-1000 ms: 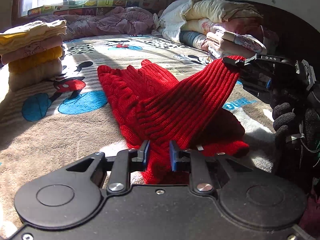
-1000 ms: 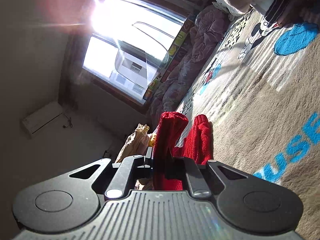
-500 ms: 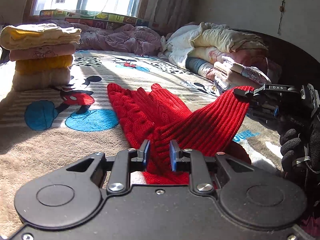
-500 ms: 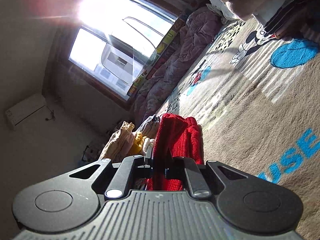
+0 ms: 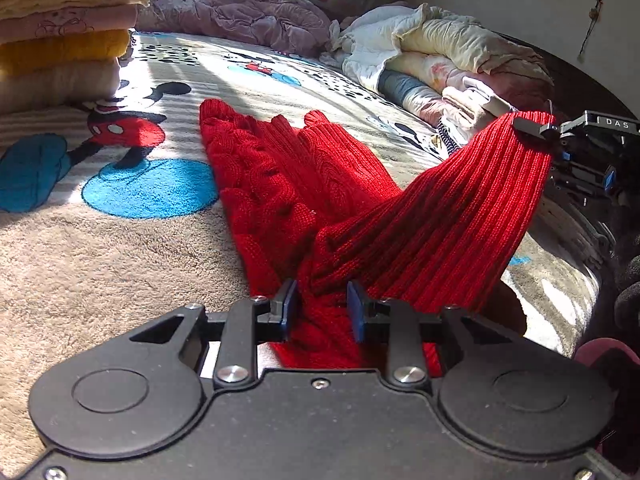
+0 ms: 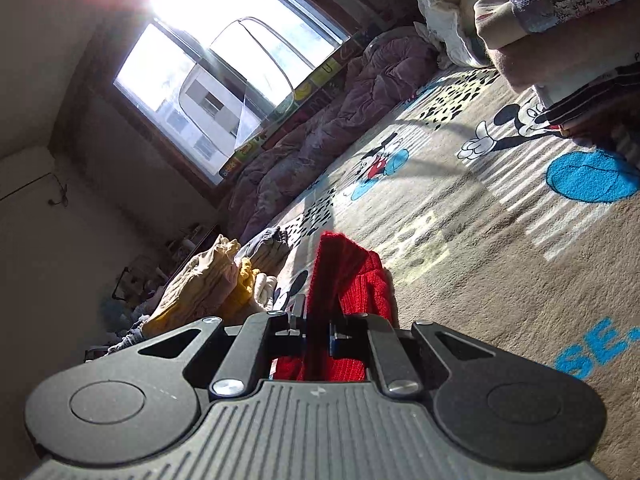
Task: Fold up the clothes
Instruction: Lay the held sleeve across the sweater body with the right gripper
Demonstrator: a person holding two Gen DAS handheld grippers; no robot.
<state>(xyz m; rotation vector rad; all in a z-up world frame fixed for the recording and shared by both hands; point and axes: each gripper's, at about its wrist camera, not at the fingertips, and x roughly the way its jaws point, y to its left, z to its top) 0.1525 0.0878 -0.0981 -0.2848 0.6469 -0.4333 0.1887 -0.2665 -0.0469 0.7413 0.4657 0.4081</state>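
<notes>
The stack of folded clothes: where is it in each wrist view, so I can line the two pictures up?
Left wrist view: stack of folded clothes at the top left, standing on the cartoon blanket.
Right wrist view: the same stack at lower left, tipped sideways, left of the red sweater.
Shared landmark: the purple quilt under the window.

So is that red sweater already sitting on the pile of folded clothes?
No, the red sweater lies spread on the cartoon blanket, apart from the pile of folded clothes behind it.
</notes>
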